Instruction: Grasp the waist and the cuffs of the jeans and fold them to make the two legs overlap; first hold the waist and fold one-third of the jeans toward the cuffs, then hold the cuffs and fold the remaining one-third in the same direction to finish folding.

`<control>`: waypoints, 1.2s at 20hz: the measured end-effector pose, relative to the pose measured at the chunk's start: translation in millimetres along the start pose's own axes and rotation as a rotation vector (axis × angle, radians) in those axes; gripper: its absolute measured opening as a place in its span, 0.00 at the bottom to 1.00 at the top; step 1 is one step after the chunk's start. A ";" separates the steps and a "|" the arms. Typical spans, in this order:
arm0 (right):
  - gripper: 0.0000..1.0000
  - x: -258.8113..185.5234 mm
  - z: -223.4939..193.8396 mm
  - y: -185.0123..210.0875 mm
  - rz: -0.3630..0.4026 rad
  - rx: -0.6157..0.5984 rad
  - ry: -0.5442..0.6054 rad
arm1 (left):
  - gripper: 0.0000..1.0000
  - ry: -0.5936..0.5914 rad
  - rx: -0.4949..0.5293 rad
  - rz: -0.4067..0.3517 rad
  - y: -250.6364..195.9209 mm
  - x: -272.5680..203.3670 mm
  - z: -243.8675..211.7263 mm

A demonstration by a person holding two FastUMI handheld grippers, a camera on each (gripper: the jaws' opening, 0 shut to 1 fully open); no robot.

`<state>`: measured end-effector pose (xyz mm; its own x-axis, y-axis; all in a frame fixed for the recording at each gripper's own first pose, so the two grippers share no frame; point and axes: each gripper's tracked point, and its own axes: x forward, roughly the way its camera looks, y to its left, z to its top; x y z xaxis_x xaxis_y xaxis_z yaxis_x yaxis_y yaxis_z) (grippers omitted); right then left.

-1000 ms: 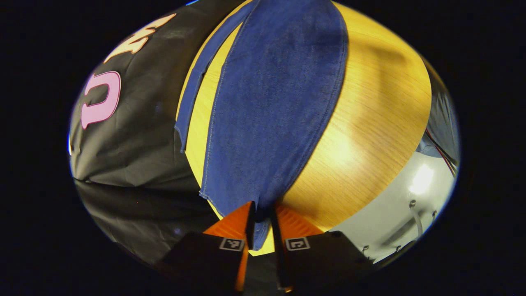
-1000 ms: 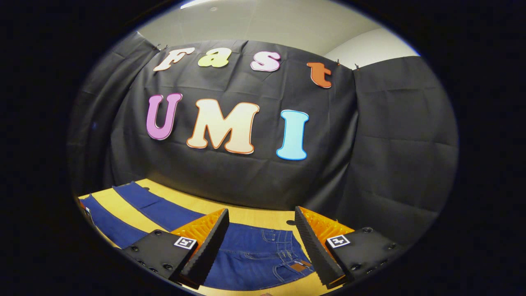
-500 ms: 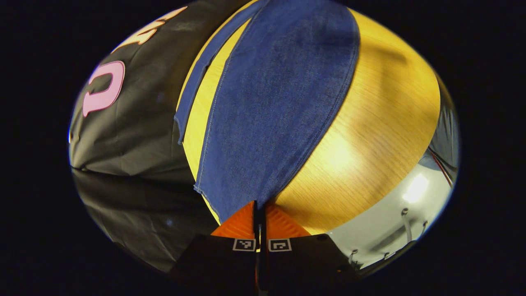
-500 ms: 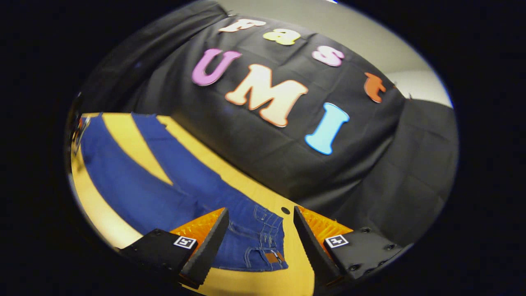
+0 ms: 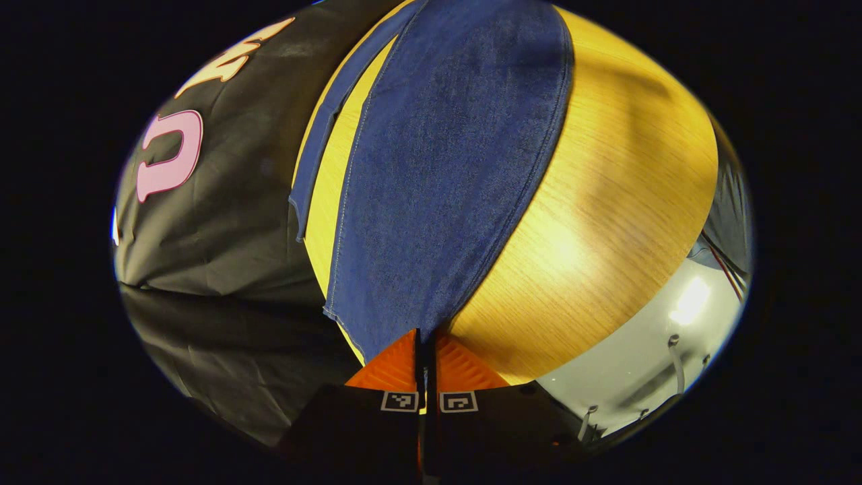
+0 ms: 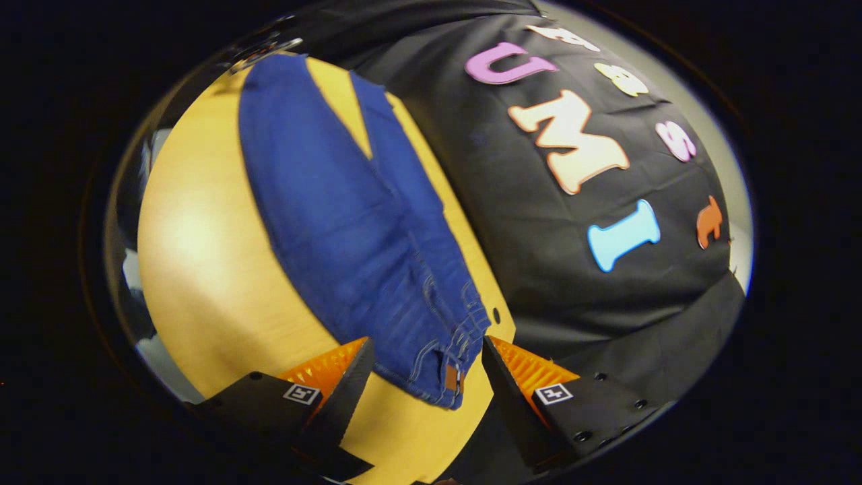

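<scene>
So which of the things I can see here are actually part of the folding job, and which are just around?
Part of the job:
- jeans, spread on the table
- left gripper, shut on a cuff
- right gripper, open at the waist

Just around:
- wooden table
- black cloth wall
- small hole in the table

From the left gripper view we look low and close along the flat blue denim jeans [image 5: 438, 168] from their cuff end, over the yellow wood-grain tabletop [image 5: 606, 202]. From the right gripper view we look down, tilted, from just above the waist end. Both views share the jeans [image 6: 337, 202], tabletop [image 6: 202, 269] and black cloth wall [image 6: 539, 269].
</scene>
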<state>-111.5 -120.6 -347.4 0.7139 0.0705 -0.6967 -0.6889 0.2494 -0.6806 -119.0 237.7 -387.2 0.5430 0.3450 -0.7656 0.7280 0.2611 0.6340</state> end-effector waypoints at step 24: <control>0.11 82.9 -13.5 51.0 0.096 -0.297 0.069 | 0.00 -0.039 -0.018 0.036 1.8 1.3 -0.4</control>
<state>-89.2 -115.1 -442.9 0.6405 0.0122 -0.7679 -0.7666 -0.0492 -0.6402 -117.1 239.0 -386.9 0.5847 0.3196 -0.7457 0.7001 0.2656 0.6628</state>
